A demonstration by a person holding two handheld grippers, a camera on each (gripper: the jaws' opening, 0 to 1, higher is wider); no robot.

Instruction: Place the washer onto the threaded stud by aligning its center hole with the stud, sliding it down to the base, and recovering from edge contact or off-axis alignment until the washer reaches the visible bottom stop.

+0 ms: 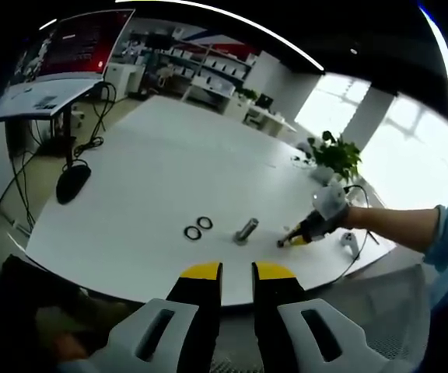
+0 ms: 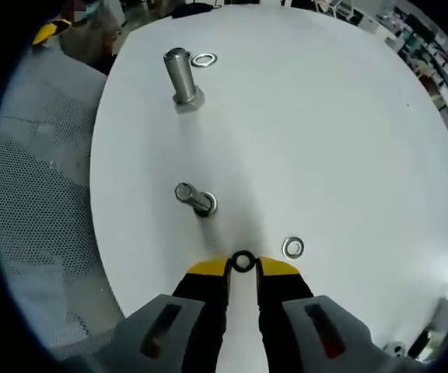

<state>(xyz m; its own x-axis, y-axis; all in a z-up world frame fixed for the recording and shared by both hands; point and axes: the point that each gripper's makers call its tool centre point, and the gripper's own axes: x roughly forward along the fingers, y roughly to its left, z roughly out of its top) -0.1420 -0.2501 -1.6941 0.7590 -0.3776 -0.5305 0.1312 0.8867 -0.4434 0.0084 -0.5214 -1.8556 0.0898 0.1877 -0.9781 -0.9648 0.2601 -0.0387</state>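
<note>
In the right gripper view, my right gripper (image 2: 243, 268) is shut on a black washer (image 2: 243, 253), pinched between its yellow tips just above the white table (image 2: 325, 116). A short threaded stud (image 2: 195, 196) stands a little ahead and to the left, with a ring around its base. Farther off stands a taller stud (image 2: 181, 74) on a hex base, a washer (image 2: 204, 59) lying beside it. A silver washer (image 2: 292, 248) lies to the right of the tips. In the left gripper view, my left gripper (image 1: 237, 272) hangs off the table edge, open by a narrow gap, holding nothing. A person's arm holds the right gripper (image 1: 295, 238) beside a stud (image 1: 246, 230).
Two black washers (image 1: 197, 228) lie left of the stud in the left gripper view. A potted plant (image 1: 337, 155) and cables sit at the table's far right. A desk with a monitor (image 1: 84, 39) stands beyond the far left. A mesh chair (image 2: 37, 155) sits off the table edge.
</note>
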